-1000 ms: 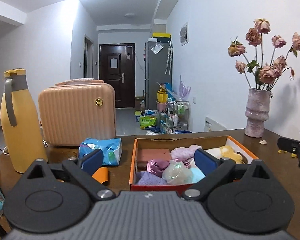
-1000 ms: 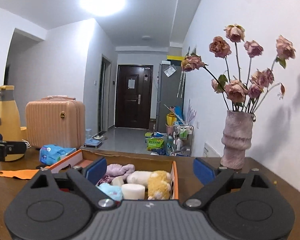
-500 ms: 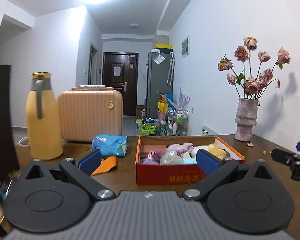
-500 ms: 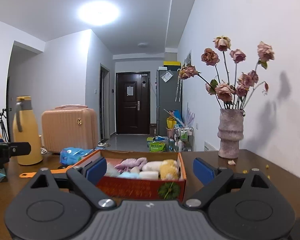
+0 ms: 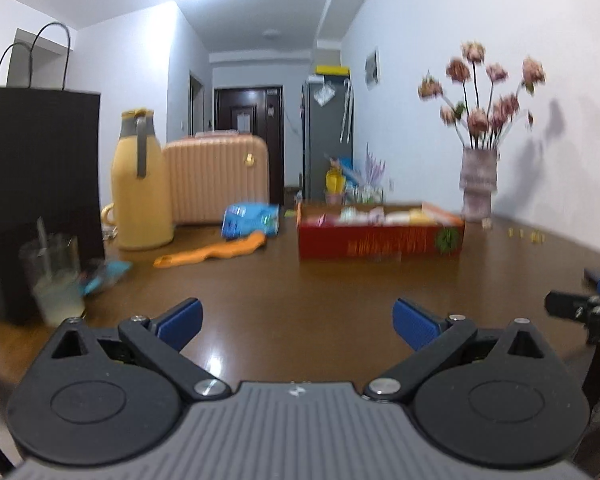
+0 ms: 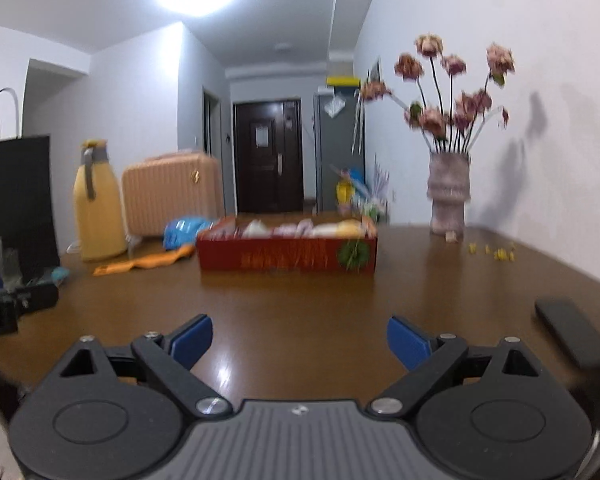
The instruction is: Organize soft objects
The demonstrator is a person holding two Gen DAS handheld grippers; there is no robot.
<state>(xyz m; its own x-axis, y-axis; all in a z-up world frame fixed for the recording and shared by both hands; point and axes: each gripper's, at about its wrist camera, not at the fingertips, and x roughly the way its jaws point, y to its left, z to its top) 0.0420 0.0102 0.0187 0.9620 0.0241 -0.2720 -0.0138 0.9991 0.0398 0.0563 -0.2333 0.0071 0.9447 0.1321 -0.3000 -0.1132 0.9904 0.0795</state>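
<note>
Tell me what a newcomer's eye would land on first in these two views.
First the red box of soft things, mid-table, on the brown table. Next the vase of dried pink roses against the right wall, and the yellow jug beside a peach suitcase at far left. Nearest the lens, the left tongs and right tongs both gape open and empty over bare wood.

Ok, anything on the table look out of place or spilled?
Small yellow bits lie scattered on the table right of the vase, like fallen crumbs or petals. An orange strip sprawls loose left of the box.
</note>
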